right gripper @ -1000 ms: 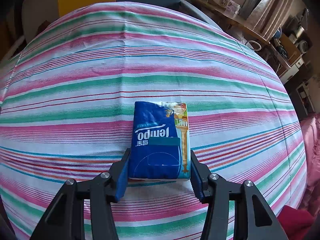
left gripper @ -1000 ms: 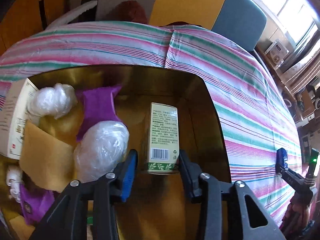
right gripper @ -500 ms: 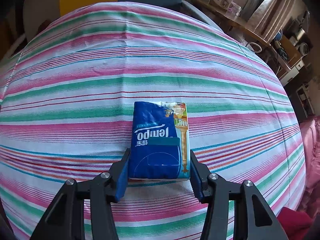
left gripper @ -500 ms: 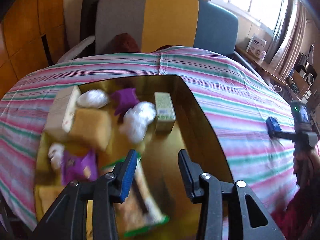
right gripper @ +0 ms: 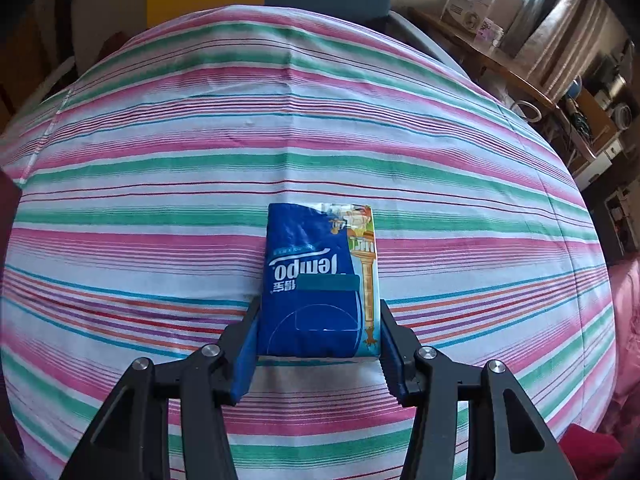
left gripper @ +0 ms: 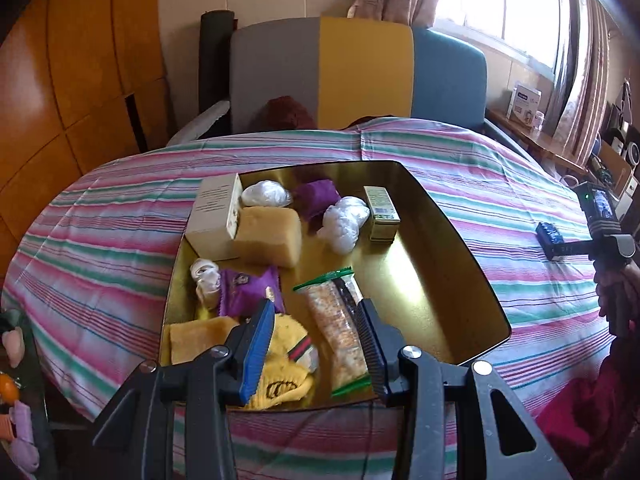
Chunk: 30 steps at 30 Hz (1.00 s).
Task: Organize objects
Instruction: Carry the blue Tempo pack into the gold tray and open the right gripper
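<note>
- Striped cloth [right gripper: 160,184] in pink, green and white covers the one table, which is the largest thing before me.
- Gold-coloured metal tray [left gripper: 432,280], one, sits on the cloth under my left gripper [left gripper: 316,344], whose jaws stand apart and hold nothing, above the tray's near end.
- Two boxes in the tray: one large cream box [left gripper: 212,216] at the far left, one small green-printed box [left gripper: 382,212] lying at the far right.
- One tan sponge-like block [left gripper: 268,236] touches the cream box.
- Two white plastic-wrapped bundles [left gripper: 344,224], with one purple cloth piece [left gripper: 316,198] between them.
- One purple packet [left gripper: 244,292], one yellow knitted item [left gripper: 284,364] and one long clear snack bag [left gripper: 338,332] fill the near end; my left fingers [left gripper: 256,348] partly hide the yellow item and the bag.
- One blue Tempo tissue pack [right gripper: 320,284] lies on the cloth well to the right of the tray; my right gripper [right gripper: 318,344] has its jaws closed against the pack's two sides.
</note>
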Tool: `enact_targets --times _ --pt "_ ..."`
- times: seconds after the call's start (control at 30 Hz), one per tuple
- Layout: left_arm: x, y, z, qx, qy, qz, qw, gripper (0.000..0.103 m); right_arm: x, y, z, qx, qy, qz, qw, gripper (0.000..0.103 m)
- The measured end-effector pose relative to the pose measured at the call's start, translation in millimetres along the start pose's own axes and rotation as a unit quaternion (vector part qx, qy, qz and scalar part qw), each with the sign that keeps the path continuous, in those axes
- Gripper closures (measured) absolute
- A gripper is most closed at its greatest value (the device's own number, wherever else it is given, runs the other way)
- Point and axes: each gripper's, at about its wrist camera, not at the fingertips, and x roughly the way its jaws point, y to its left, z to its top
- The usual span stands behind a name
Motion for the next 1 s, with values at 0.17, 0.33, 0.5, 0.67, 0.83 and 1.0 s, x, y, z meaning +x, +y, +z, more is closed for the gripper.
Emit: enact_targets --times 0.17,0.33,0.5,0.67,0.83,1.0 --pt "1.8 5.1 -4.3 -0.009 0.003 -0.002 1.0000 0.060 -0.8 8.4 -0.6 -0.018 -0.003 0.012 1.000 0.051" --pt "5.8 8.4 -8.6 -0.013 0.008 -0.002 0.9999 0.060 1.9 7.8 0.6 -0.022 -0.002 0.015 1.000 0.051" --pt "7.2 12.4 -12.4 -0.020 0.013 0.000 0.9997 0.060 1.0 8.9 -1.1 -0.023 0.000 0.014 1.000 0.051" --pt "5.3 17.2 -13.1 -0.021 0.015 0.006 0.9996 0.060 0.0 13.6 -3.0 -0.031 0.001 0.004 1.000 0.051" --pt "-0.4 28.5 -14.1 -0.031 0.010 0.012 0.9994 0.060 -15.0 26.8 -5.0 -0.047 0.012 -0.020 0.999 0.051" --pt "-1.0 48.0 -16.8 -0.056 0.009 0.029 0.9980 0.060 -68.8 61.6 -14.4 -0.048 -0.027 0.045 0.997 0.051"
